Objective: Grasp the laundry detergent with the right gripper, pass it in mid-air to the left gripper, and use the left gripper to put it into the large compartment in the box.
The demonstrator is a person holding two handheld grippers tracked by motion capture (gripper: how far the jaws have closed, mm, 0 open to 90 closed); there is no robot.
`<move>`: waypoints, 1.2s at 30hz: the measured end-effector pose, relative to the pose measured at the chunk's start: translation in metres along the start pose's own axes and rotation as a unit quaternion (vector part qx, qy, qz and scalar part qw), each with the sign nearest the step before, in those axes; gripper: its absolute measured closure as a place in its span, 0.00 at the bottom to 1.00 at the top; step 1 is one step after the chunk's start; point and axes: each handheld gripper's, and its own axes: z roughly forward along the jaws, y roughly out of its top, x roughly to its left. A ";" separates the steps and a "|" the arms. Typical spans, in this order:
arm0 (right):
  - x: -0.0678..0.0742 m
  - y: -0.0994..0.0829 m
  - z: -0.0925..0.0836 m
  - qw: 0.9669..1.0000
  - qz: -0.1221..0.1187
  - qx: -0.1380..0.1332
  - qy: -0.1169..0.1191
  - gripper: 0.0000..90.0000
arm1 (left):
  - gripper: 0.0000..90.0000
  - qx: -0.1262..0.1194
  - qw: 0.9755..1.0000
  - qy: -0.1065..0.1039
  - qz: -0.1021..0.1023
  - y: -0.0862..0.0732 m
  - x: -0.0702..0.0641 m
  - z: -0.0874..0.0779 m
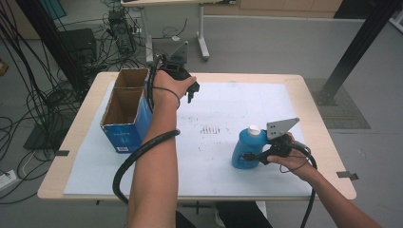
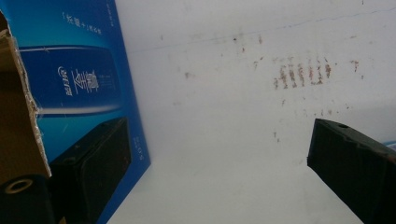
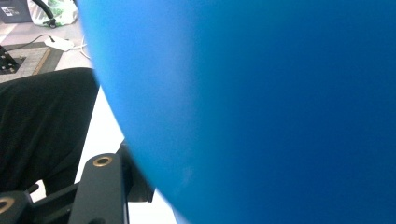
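Blue plastic bottle with a white cap (image 1: 247, 147) stands upright on the white sheet covering the wooden tabletop (image 1: 304, 83), right of centre toward the near edge; right gripper (image 1: 248, 157) reaches it from the right, its fingers clamped on the lower body. Left gripper (image 1: 192, 90) hangs over the far left of the sheet, just right of an open brown cardboard box with blue printed sides (image 1: 124, 110), fingers (image 2: 355, 165) apart with nothing between them.

Blue bottle (image 1: 246, 148), white cap (image 1: 254, 128)
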 end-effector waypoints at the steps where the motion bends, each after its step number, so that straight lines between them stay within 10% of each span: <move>1: 0.000 0.000 0.000 1.000 0.001 0.000 0.000 0.43 | 0.08 0.000 1.000 0.000 0.000 0.000 0.000 0.000; 36: -0.001 -0.001 0.000 1.000 0.005 -0.002 0.003 0.44 | 0.08 -0.002 1.000 0.003 0.005 0.001 -0.004 -0.005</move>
